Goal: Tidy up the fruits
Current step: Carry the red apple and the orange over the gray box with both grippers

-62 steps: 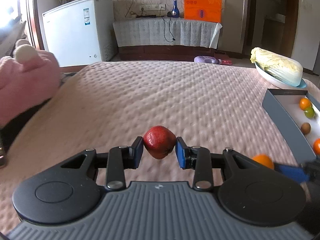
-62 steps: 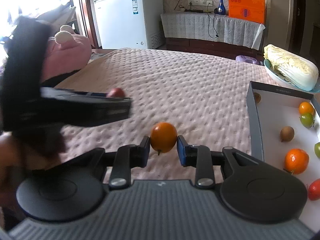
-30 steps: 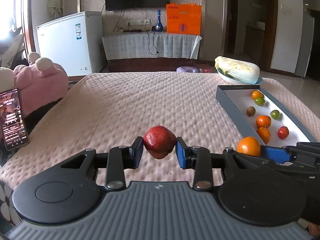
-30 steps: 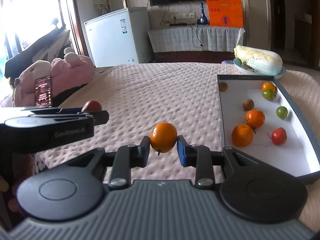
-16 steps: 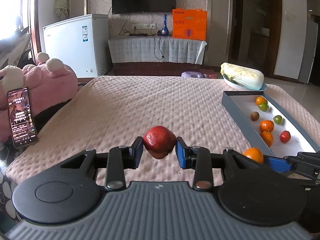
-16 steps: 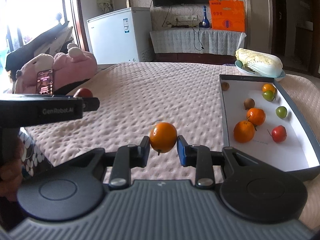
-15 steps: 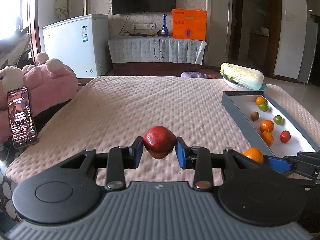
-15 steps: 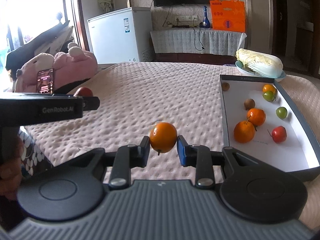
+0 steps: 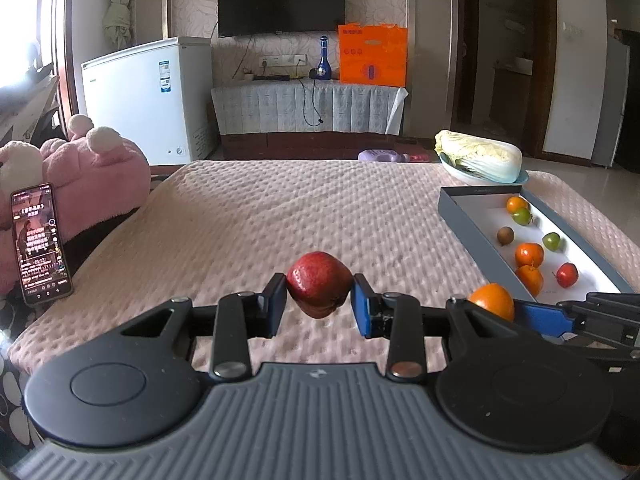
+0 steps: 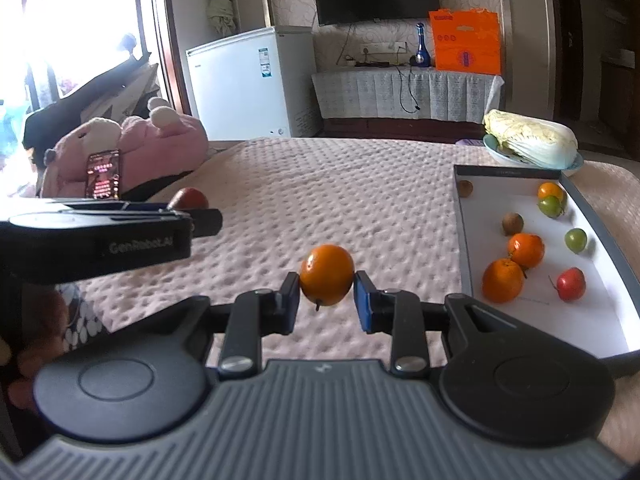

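The red apple (image 9: 319,284) is clamped between the pads of the left gripper (image 9: 319,305), above the pink bedspread (image 9: 312,216); its long axis runs about upright. The orange (image 10: 327,274), stem down, is pinched in the right gripper (image 10: 327,301). The left gripper's side reads "GenRobot.AI". Further right, the box (image 10: 464,240) holds several small fruits.
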Demonstrator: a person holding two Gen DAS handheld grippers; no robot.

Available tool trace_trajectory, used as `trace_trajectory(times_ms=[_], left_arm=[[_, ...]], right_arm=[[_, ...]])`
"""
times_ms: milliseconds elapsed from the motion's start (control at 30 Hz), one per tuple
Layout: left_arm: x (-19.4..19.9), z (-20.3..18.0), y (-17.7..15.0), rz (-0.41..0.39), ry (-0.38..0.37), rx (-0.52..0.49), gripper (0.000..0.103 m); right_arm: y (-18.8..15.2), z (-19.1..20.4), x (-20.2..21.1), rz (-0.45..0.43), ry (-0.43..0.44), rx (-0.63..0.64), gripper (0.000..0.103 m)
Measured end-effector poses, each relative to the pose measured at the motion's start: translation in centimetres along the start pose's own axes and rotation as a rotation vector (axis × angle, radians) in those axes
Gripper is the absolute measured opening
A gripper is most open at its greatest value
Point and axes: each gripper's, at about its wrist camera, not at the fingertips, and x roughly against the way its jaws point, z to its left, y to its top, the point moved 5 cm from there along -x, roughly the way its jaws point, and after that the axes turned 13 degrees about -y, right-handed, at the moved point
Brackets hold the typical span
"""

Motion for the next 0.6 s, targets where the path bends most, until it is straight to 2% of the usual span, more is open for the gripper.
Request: trace_trajectory(times_ms=[600], left_arm=[[-1.2,-1.6,0.4,0.004,-0.027,-0.008,0.041]], right_arm=[[0.6,-2.3,1.1,-0.030,-0.011,-0.040,0.032]])
